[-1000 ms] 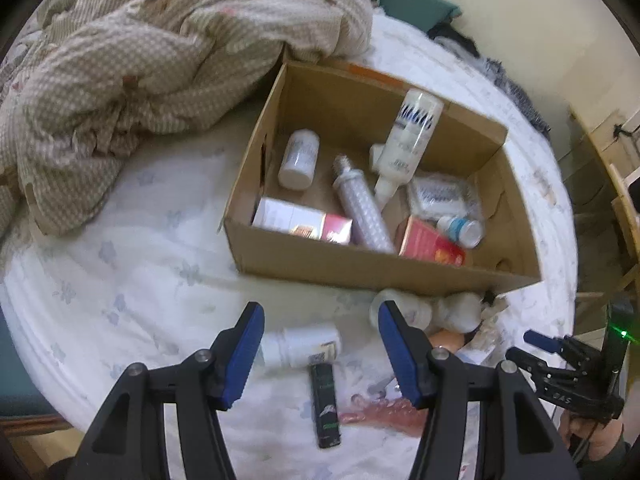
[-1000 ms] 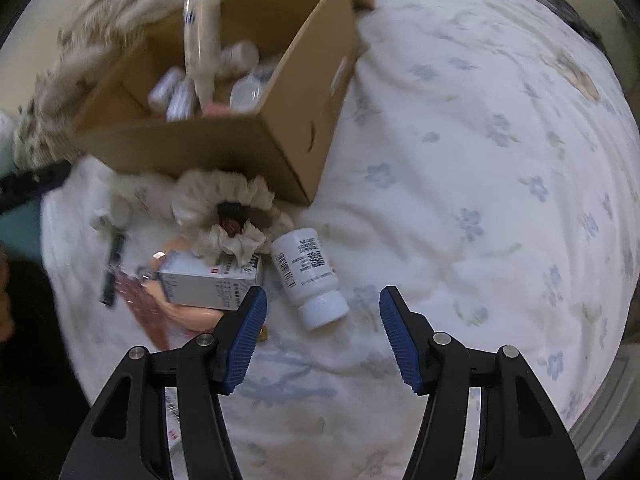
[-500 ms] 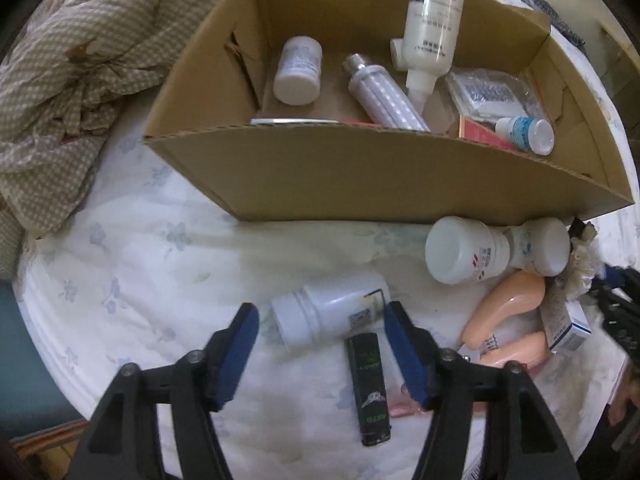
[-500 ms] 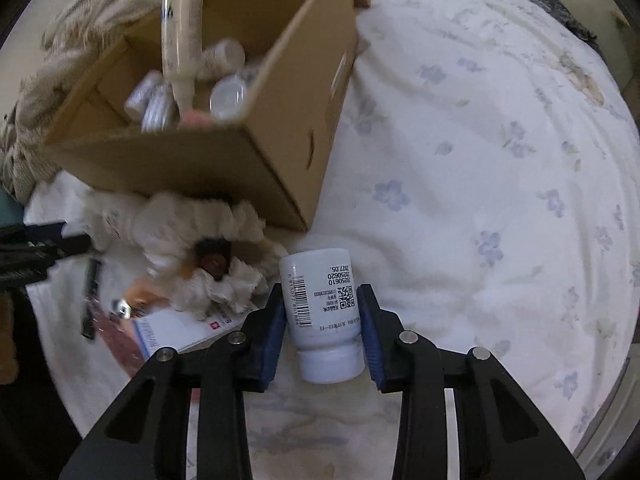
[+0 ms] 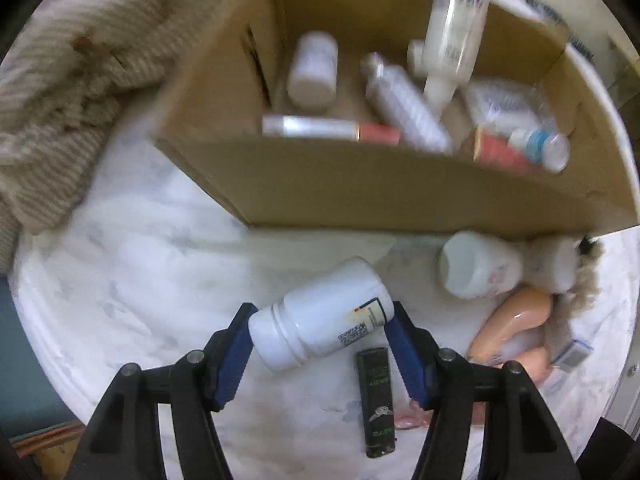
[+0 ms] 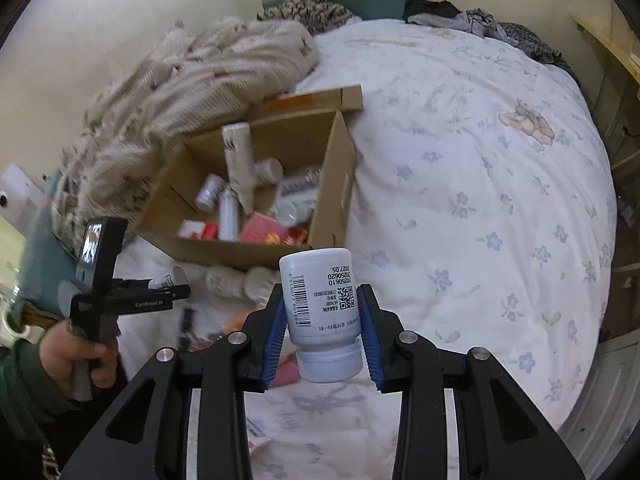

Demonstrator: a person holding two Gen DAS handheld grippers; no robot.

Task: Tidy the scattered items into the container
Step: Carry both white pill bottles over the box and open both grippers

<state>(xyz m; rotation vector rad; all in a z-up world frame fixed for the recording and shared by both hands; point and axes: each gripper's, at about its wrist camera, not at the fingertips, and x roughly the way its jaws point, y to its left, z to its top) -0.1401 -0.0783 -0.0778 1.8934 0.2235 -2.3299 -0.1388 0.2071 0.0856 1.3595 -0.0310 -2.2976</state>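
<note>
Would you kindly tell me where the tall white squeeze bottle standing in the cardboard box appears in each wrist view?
Left wrist: tall white squeeze bottle, top right of centre, nozzle down against the box's far wall.
Right wrist: same bottle, left of centre, upright inside the box.
Shared landmark: cardboard box.

Both grippers look the same: the left gripper [image 5: 322,338] and right gripper [image 6: 322,334] have chunky black plastic arms, ribbed blue pads [image 6: 276,334] on the inner faces of the fingers, and silver screws just behind them. The hand [image 6: 76,354] comes out of a dark green sleeve [image 6: 20,384].
</note>
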